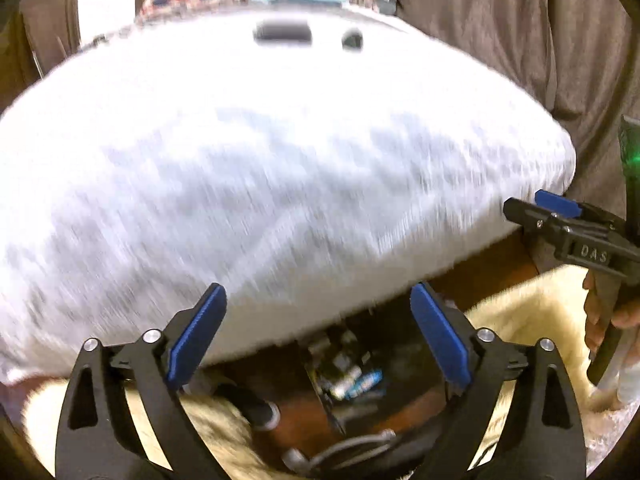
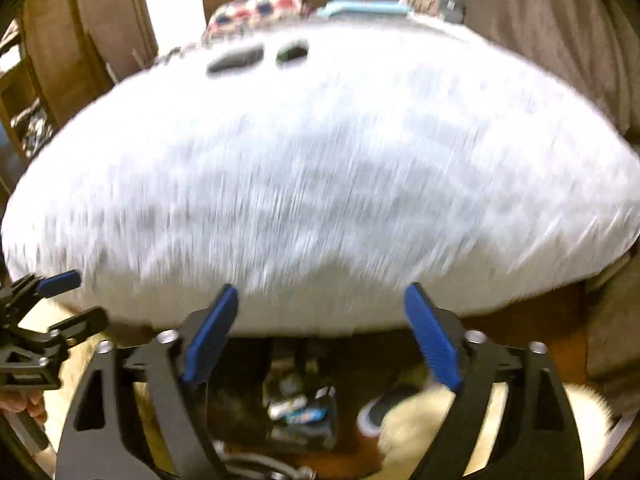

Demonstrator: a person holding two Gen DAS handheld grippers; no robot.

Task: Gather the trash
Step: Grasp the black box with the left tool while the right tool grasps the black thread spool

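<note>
White, fuzzy bedding fills both views, and both are smeared with blur, so the main risk is a grasp aimed at the wrong thing: with detail this soft, the two dark items lying far across the bed could be mistaken for rubbish, or the jaws could snag the cover. The left gripper and the right gripper both have their jaws spread apart and hold nothing. Another hazard is the two tools knocking together, since each shows close at the edge of the other's view. The likeliest trash is the clutter under the bed edge, a dark heap with small blue-and-white wrappers or packets, seen again from the right wrist; what exactly they are I cannot tell. It lies on the floor beside a cream shaggy rug, below and ahead of both grippers, so reaching in could tangle with nearby cables.
</note>
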